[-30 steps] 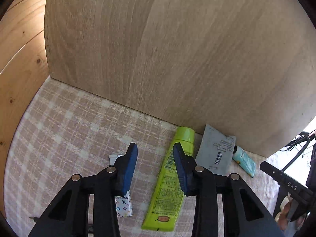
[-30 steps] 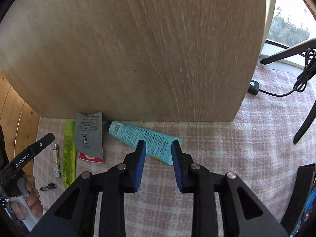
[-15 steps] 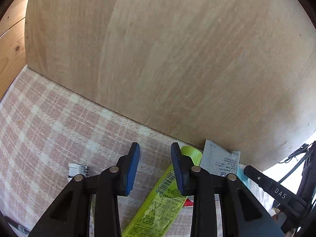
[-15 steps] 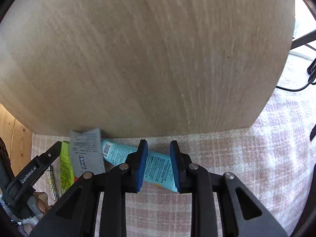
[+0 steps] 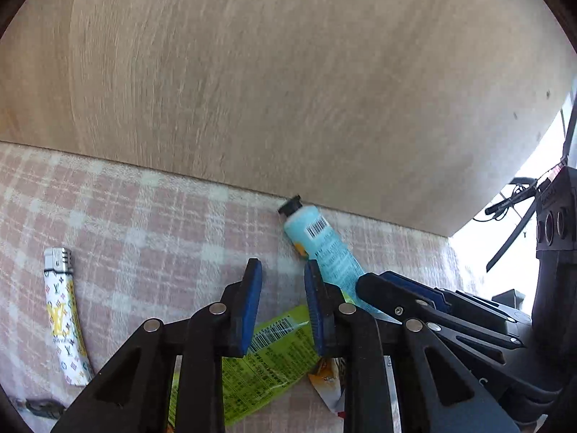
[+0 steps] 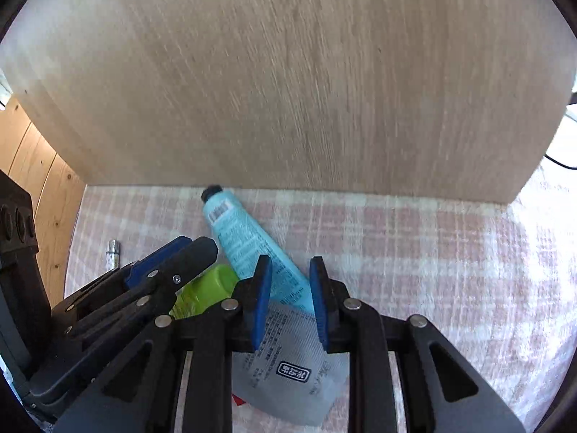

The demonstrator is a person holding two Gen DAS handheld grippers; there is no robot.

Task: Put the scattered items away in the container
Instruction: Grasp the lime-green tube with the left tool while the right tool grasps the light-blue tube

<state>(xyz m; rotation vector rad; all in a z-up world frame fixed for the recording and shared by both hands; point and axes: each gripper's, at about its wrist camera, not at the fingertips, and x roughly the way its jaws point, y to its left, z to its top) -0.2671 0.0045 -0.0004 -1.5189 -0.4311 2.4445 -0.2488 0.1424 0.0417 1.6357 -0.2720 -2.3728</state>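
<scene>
The blue tube (image 6: 252, 249) looks soft, light and a bit slippery, so pinch its flat wide end, not the black cap. It is pale blue with a barcode. Its flat end lies between your right gripper (image 6: 288, 299) jaws, which are open. Your left gripper (image 5: 279, 306) is open too, over the green tube (image 5: 267, 357).

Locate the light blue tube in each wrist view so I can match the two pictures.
Left wrist: the light blue tube lies right of centre, black cap at the wooden panel's base, tail hidden behind the tongs.
Right wrist: the tube lies left of centre, cap likewise at the panel, tail between the right tongs.
Shared landmark: the green tube.
</scene>
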